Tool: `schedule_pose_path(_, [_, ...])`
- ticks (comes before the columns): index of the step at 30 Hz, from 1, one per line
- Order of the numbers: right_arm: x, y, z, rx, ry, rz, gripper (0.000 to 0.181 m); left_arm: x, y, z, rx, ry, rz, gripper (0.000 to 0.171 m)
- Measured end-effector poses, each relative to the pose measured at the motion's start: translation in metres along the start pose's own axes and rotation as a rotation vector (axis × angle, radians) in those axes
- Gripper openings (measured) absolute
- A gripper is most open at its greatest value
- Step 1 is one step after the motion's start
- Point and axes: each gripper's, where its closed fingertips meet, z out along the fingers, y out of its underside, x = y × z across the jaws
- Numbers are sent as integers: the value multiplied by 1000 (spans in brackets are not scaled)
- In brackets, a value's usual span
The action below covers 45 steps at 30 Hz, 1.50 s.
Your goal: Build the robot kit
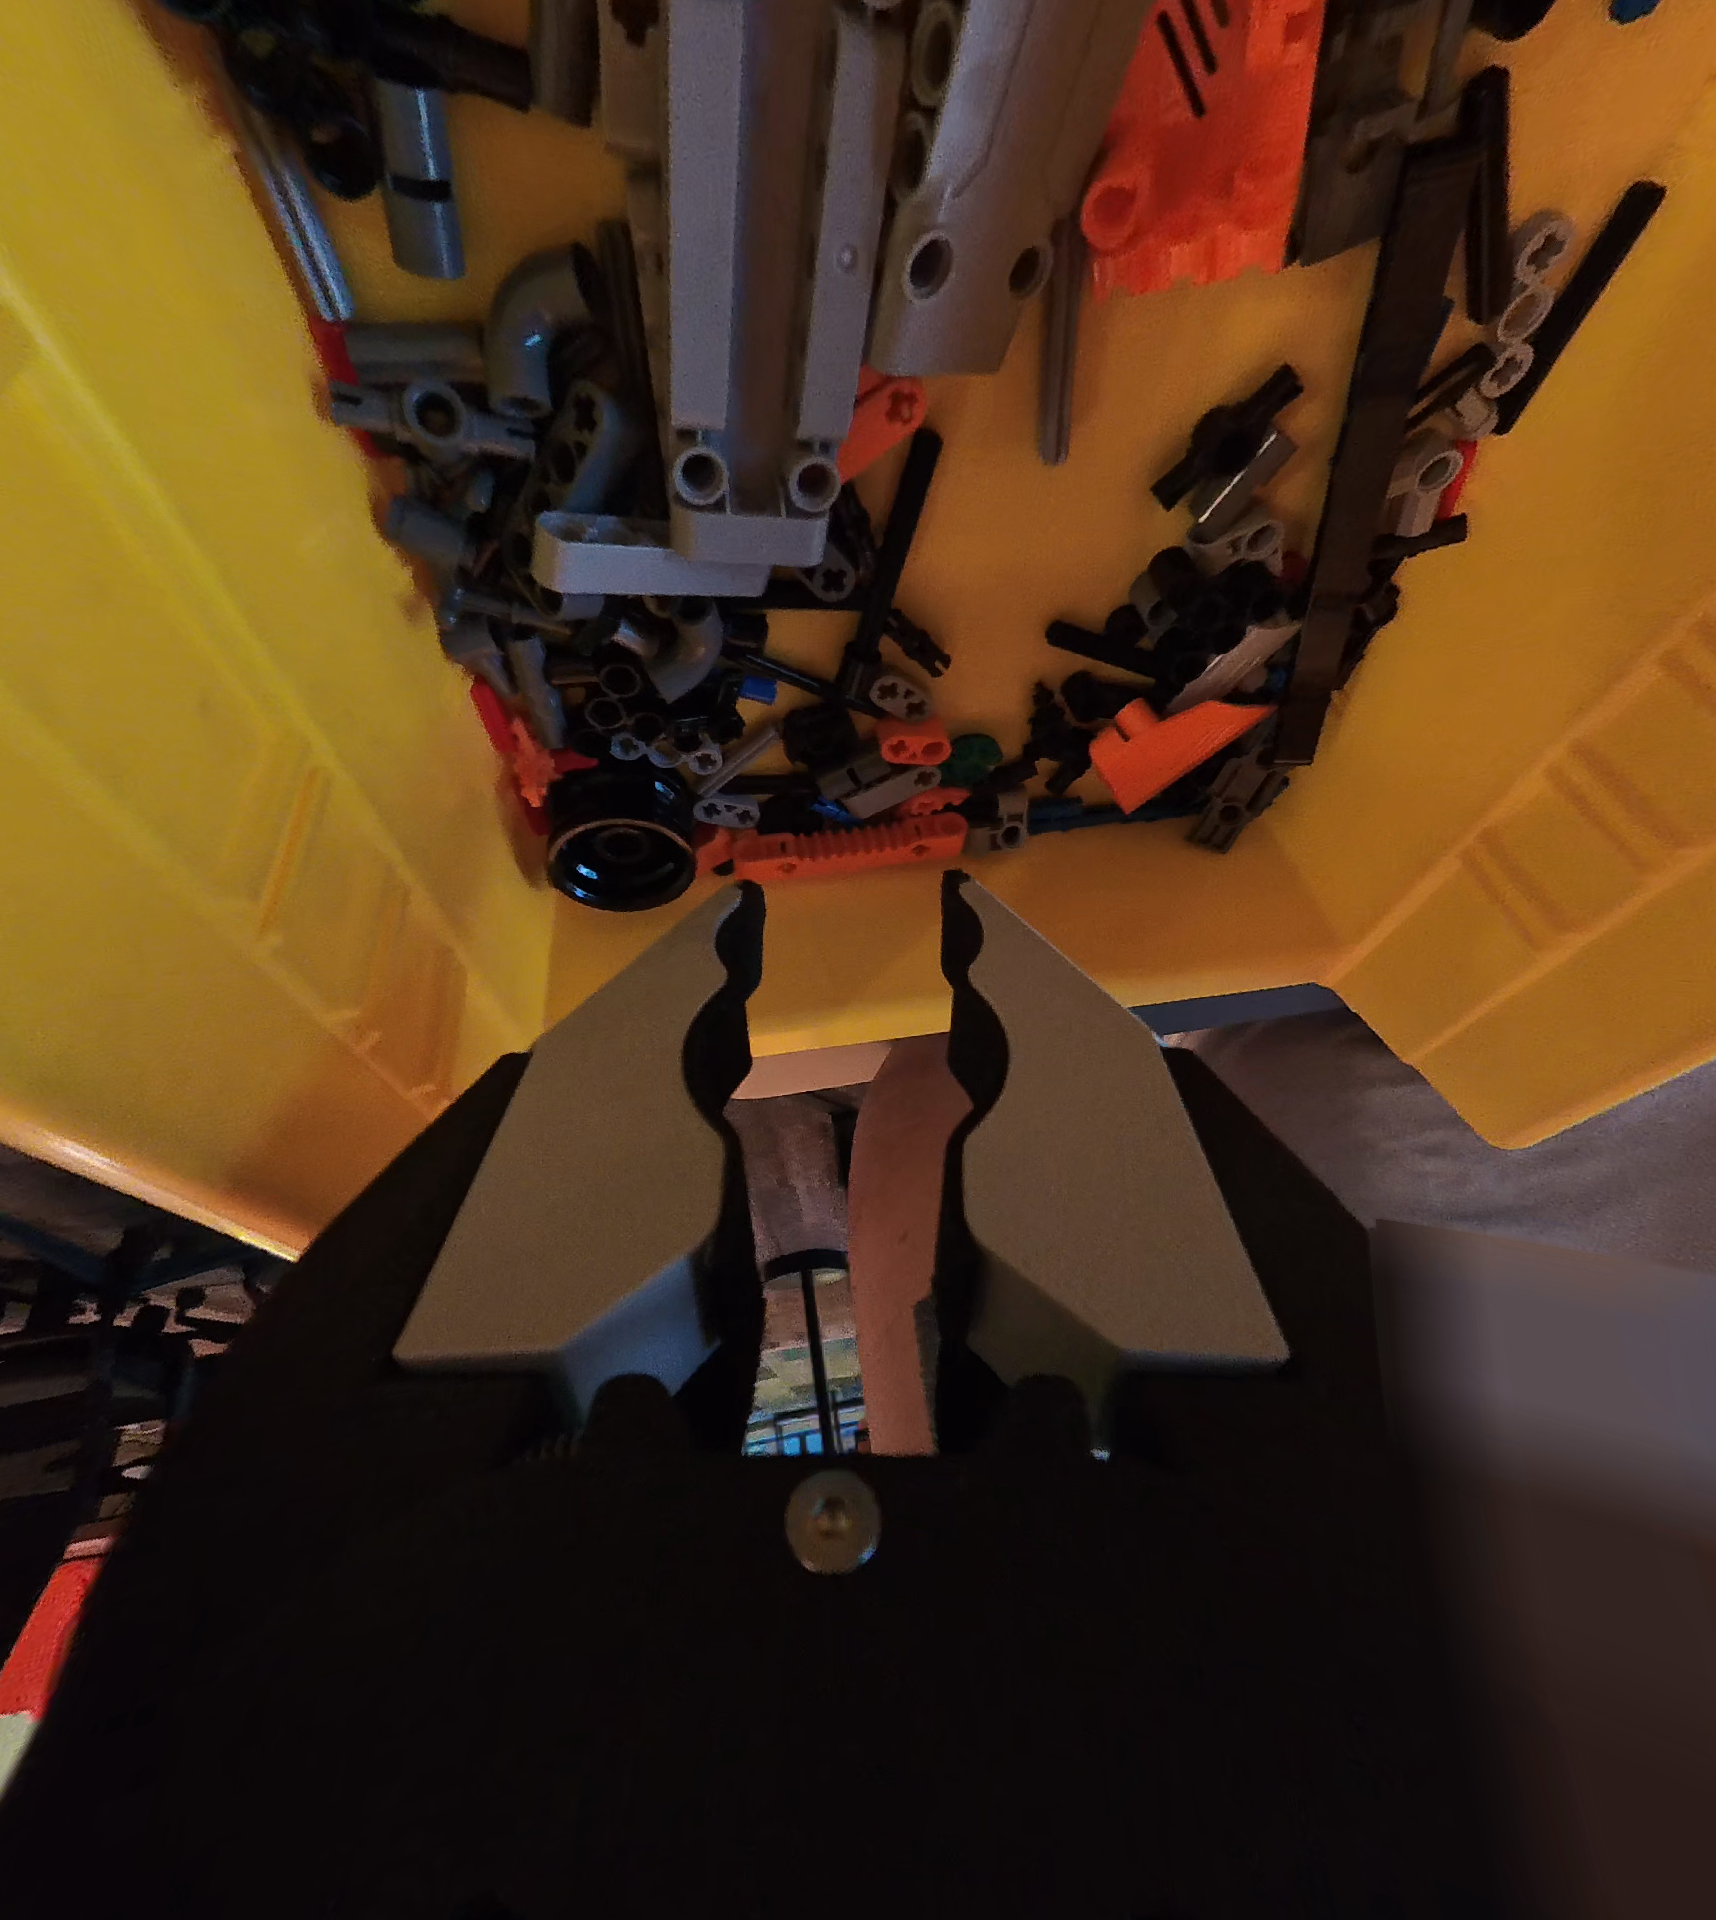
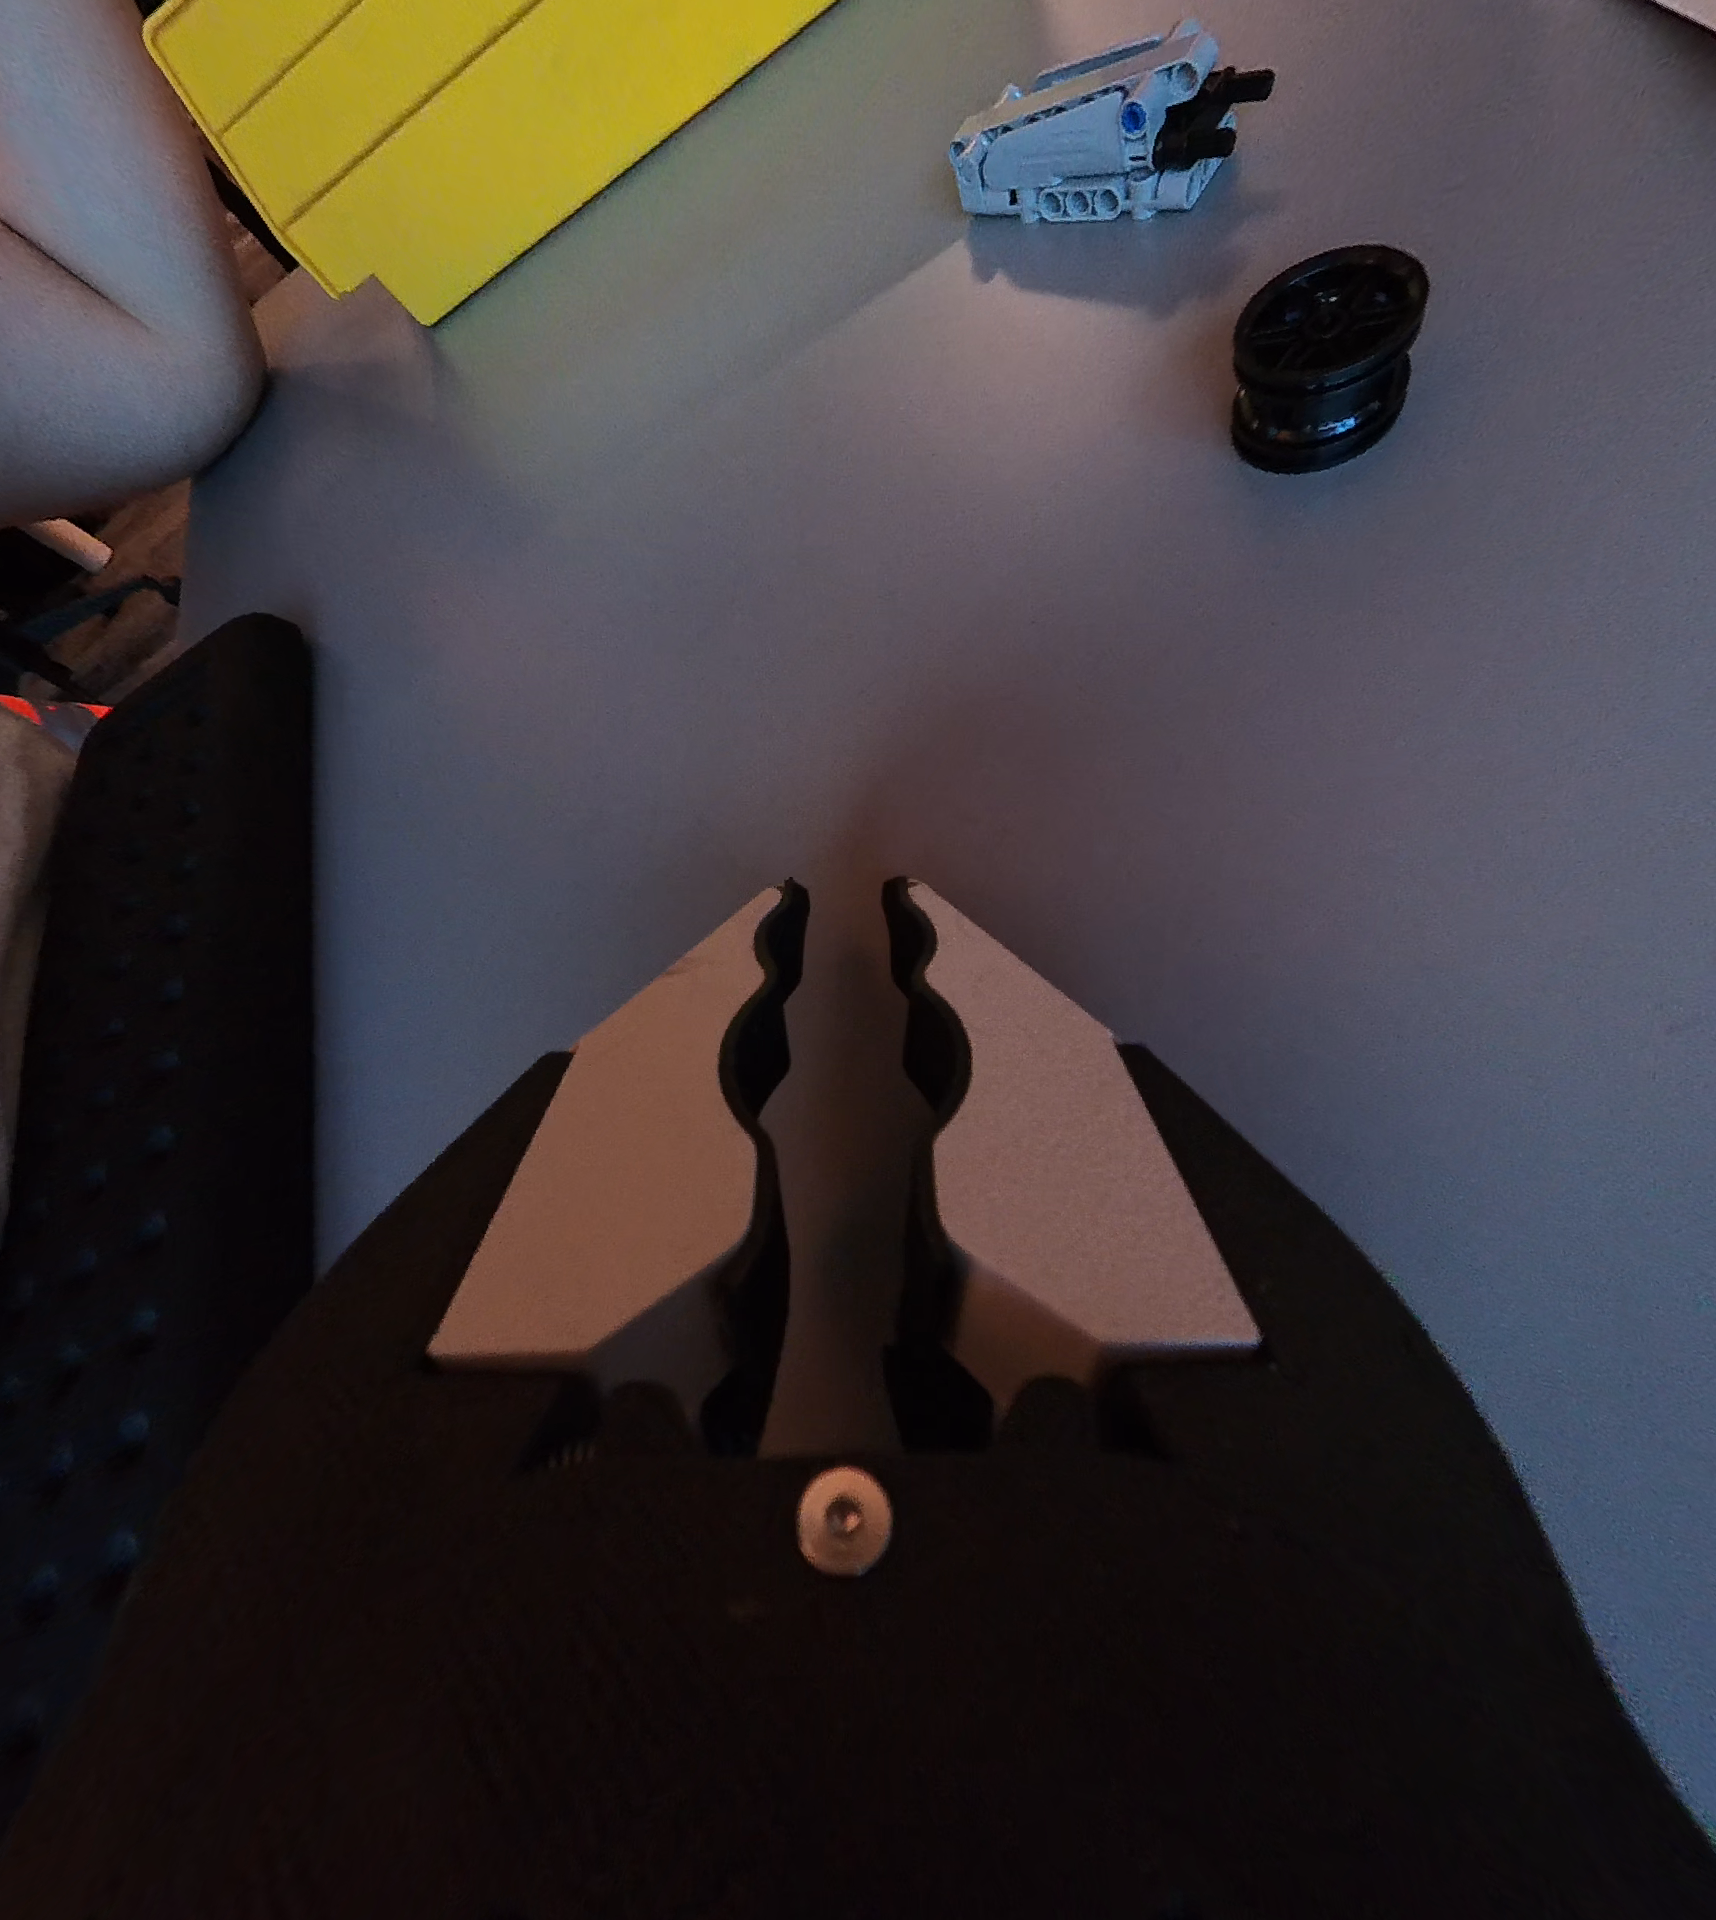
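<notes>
Left gripper: the left gripper [image 1: 852,883] hangs over the near edge of a yellow plastic bin [image 1: 1560,831], jaws spread with a clear gap and nothing between them.

Nearest piece: an orange toothed rack [image 1: 849,847] lies just past the fingertips at 12 o'clock, long axis running 9 to 3 o'clock, crosswise to the jaws and against the bin's near wall.

Beside it: a black wheel rim [image 1: 622,847] rests at about 10 o'clock from the tips, touching the rack's left end, open face towards the camera.

Bin contents: a grey beam assembly [image 1: 750,312] lies lengthwise towards 12 o'clock, an orange panel [image 1: 1207,177] sits at 1 o'clock, and black axles and small grey connectors are heaped along the walls.

Right gripper: the right gripper [image 2: 846,883] is poised low over a bare grey tabletop [image 2: 625,675], jaws parted by a narrow gap and gripping nothing.

On the table: a black wheel [image 2: 1327,358] stands on edge at 1 o'clock, well apart from the tips; a small grey-and-black brick assembly [image 2: 1093,135] lies beyond it, nearer 12 o'clock.

Which is nearer: the left gripper is far closer to loose pieces than the right.

Room: the bin's yellow outer wall [image 2: 438,135] shows at 11 o'clock in the right wrist view, a person's bare arm [image 2: 75,312] at 10 o'clock; the light is dim.
</notes>
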Motion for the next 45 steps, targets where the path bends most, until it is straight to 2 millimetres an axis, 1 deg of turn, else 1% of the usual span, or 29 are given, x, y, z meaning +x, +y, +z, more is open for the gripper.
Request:
schedule_pose_path(13, [-7, 4, -1, -14, -22, -23, 16, 13, -1, -3, 11, -62, 78, 31])
schedule_pose_path(19, [-7, 4, -1, -11, -35, 2, 15, 19, -2, -4, 14, -90, 118, 32])
schedule_pose_path(24, [-7, 4, -1, -14, -29, -11, 15, 24, -2, -3, 5, -104, 150, 32])
schedule_pose_path(29, [-7, 4, -2, -11, -43, 10, 14, 26, -1, -2, -3, -110, 158, 32])
schedule_pose_path(36, [-10, 7, 0, -31, -7, -69, 14, 28, -3, 1, -26, -125, 161, 32])
schedule_pose_path(45, [-11, 8, 1, -37, 0, -88, 13, 31, -3, 2, -36, -131, 187, 32])
